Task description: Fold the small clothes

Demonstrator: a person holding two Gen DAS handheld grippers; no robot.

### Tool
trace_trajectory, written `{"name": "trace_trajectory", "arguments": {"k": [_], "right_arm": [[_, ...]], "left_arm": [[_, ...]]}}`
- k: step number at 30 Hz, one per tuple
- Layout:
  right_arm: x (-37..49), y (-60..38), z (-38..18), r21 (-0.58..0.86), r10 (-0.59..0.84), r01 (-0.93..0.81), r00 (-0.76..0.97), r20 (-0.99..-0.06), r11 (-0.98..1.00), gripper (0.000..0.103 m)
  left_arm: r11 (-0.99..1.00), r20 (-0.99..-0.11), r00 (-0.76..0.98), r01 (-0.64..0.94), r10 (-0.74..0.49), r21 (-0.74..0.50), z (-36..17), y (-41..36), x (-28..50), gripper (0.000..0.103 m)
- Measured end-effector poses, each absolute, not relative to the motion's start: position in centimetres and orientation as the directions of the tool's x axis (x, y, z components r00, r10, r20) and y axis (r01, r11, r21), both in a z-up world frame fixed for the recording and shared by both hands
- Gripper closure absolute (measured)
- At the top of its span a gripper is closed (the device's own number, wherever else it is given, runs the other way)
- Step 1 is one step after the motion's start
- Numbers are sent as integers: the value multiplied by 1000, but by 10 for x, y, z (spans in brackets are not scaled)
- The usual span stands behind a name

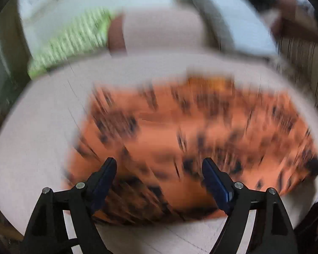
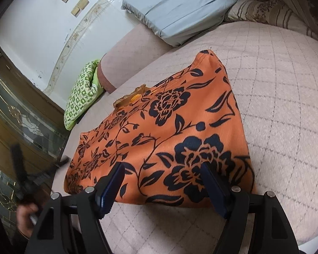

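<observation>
Item 1, nearest: my right jaws (image 2: pixel 162 185). Released, spread wide, nothing between the pads. They hover over the near hem of the garment, one pad on each side of the large dark flower. Risk: if I close from here I judge I pinch only the top layer, and the lower layer stays behind on the bed.

Item 2: my left jaws (image 1: pixel 159 172). Also released, wide apart, empty. The whole left view is smeared with motion, so I cannot tell exactly which edge they stand over. Risk: clenching while the view swims could catch a stray bunch of cloth instead of a clean corner.

Item 3: the orange floral top (image 2: pixel 159 131). It lies flat on the bed, already doubled into a rough oblong, neckline trim at the far end. Risk: the cloth looks thin and slippery, so a one-sided drag may skew the fold or pull it open.

Item 4: the quilted bedspread (image 2: pixel 275 105). Soft, pale, under everything. Risk: pads pressed too low may grip the spread together with the top.

Item 5: the hand (image 2: pixel 26 212) holding the other tool, at the left edge of the right view, near the bed's side. Risk: the two tools crossing paths over the hem.

Item 6, far: green patterned cloth (image 2: pixel 82 93) beside the bed, blue-grey pillow (image 2: pixel 180 8) at its head. Both well apart from the top; no hazard judged.
</observation>
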State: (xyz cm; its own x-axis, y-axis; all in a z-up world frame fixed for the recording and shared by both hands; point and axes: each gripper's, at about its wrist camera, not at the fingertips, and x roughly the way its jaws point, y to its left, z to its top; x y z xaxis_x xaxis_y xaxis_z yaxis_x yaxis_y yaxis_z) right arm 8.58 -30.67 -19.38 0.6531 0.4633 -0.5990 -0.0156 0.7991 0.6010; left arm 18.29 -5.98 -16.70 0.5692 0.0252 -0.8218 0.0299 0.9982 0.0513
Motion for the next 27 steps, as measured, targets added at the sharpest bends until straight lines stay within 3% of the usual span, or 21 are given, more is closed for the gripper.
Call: {"name": "trace_trajectory", "arguments": {"k": [1, 4, 6, 10, 12, 13, 18, 20, 23, 27], "right_arm": [[86, -309, -195, 609, 464, -5, 651, -601, 794, 26], [83, -322, -199, 663, 482, 56, 643, -596, 746, 27], [77, -321, -186, 646, 442, 96, 653, -616, 757, 26], [80, -303, -171, 652, 494, -13, 663, -562, 758, 26], [97, -311, -205, 631, 454, 140, 578, -678, 763, 28], [94, -320, -211, 673, 463, 185, 595, -657, 716, 33], [59, -326, -163, 676, 431, 155, 663, -611, 720, 31], [47, -329, -169, 701, 449, 196, 644, -619, 686, 27], [47, -336, -204, 677, 439, 346, 556, -706, 650, 27], [54, -342, -210, 723, 440, 384, 601, -668, 574, 26]], "left_arm": [[1000, -870, 493, 11, 2, 8, -195, -55, 188, 17], [997, -814, 580, 41, 34, 71, -188, -63, 177, 16], [999, -820, 572, 37, -1, 24, -187, -57, 178, 17], [998, -801, 598, 49, -4, 31, -185, -56, 175, 16], [998, -805, 593, 52, -15, 19, -182, -55, 173, 16], [999, -804, 594, 52, -25, 7, -176, -53, 165, 16], [998, -659, 749, 41, -59, -43, -136, -39, 158, 16], [999, -683, 729, 30, -47, -36, -139, -42, 163, 16], [998, -738, 672, 17, -54, -58, -149, -48, 173, 16], [999, -744, 667, 12, -36, -38, -152, -53, 174, 16]]}}
